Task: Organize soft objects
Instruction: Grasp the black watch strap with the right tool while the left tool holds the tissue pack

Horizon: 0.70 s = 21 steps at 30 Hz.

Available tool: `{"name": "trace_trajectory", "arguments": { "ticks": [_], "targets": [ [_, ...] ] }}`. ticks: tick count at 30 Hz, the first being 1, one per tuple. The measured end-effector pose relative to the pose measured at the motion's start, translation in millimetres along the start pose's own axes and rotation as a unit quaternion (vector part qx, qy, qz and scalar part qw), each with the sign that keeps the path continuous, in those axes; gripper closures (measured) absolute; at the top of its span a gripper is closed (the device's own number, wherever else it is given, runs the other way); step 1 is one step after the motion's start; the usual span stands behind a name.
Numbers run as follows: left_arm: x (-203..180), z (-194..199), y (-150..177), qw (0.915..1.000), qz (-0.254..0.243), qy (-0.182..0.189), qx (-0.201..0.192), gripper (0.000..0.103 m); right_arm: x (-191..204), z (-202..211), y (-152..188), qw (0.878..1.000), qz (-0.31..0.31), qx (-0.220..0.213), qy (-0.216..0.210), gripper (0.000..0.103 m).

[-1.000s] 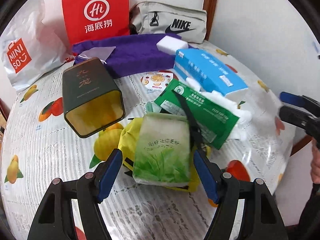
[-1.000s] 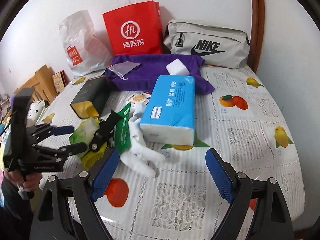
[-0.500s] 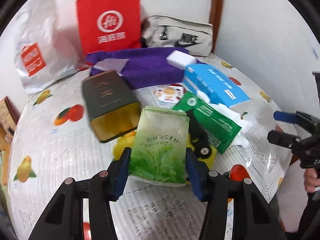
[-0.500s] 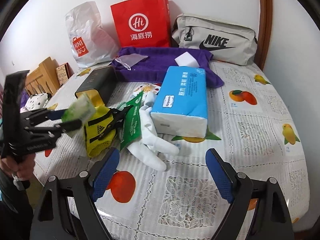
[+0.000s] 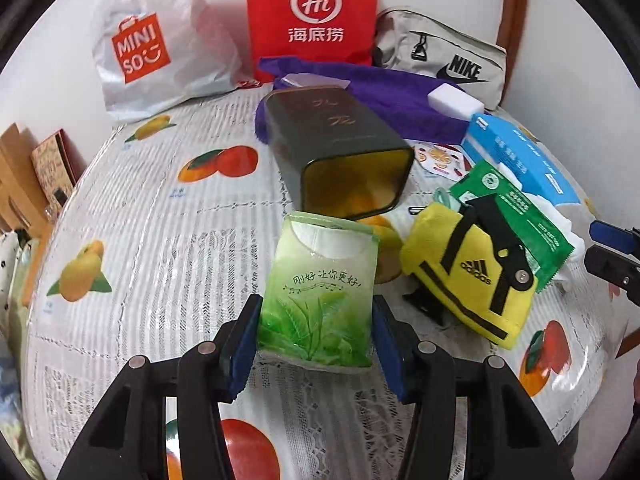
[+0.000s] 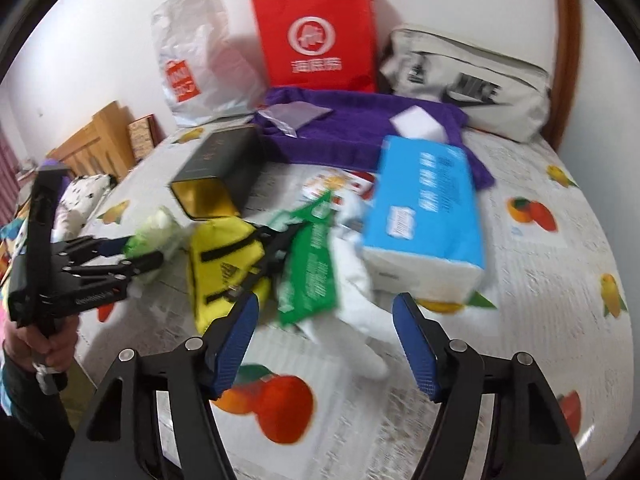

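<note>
My left gripper [image 5: 316,322] is shut on a light green tissue pack [image 5: 318,292] and holds it above the table, in front of a dark tin [image 5: 340,152] lying on its side with its mouth open. The pack also shows in the right wrist view [image 6: 156,228], held in the left gripper [image 6: 132,252]. A yellow Adidas pouch [image 5: 468,276], a green wipes pack [image 5: 516,216], a white glove [image 6: 360,320] and a blue tissue pack [image 6: 424,216] lie to the right. My right gripper [image 6: 324,344] is open and empty above the glove.
A purple towel [image 5: 400,96] with a white sponge [image 5: 454,102] lies at the back. Behind it stand a red paper bag [image 5: 312,16], a white Miniso bag [image 5: 152,48] and a grey Nike pouch [image 5: 440,60]. The fruit-print tablecloth [image 5: 140,240] covers the round table.
My left gripper shut on the green tissue pack, lifted it off the yellow pouch and carried it left. My right gripper moved forward toward the glove and stayed open.
</note>
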State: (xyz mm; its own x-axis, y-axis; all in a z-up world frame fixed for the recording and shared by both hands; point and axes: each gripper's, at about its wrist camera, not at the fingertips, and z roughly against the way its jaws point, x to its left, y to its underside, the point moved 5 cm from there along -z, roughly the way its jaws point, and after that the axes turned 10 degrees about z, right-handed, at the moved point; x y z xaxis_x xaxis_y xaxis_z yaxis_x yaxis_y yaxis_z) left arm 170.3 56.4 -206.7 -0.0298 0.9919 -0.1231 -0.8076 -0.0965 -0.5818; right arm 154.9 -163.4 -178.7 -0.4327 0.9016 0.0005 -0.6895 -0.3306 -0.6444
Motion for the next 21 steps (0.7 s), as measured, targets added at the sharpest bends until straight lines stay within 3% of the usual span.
{"name": "trace_trajectory", "arguments": {
  "ticks": [6, 13, 16, 17, 21],
  "targets": [
    [9.2, -2.7, 1.9, 0.9999, 0.014, 0.007, 0.000, 0.052, 35.1, -23.8, -21.3, 0.999, 0.029, 0.006, -0.029, 0.033],
    [14.1, -4.7, 3.2, 0.9993, 0.024, 0.028, 0.003, 0.051, 47.4, -65.9, -23.1, 0.997, 0.052, 0.050, -0.006, 0.043],
    [14.8, -6.0, 3.4, 0.9991, 0.024, 0.034, 0.003, 0.051, 51.0, -76.2, -24.1, 0.996, 0.063, 0.059, -0.010, 0.065],
    [15.5, -6.2, 3.5, 0.9990, 0.026, 0.036, 0.003, 0.051, 52.2, -78.8, -24.5, 0.996, 0.069, 0.061, -0.011, 0.078],
    [17.6, -6.3, 3.3, 0.9985, 0.031, 0.044, 0.004, 0.051, 51.4, -65.3, -28.5, 0.997, 0.071, 0.034, -0.018, 0.090]
  ]
}}
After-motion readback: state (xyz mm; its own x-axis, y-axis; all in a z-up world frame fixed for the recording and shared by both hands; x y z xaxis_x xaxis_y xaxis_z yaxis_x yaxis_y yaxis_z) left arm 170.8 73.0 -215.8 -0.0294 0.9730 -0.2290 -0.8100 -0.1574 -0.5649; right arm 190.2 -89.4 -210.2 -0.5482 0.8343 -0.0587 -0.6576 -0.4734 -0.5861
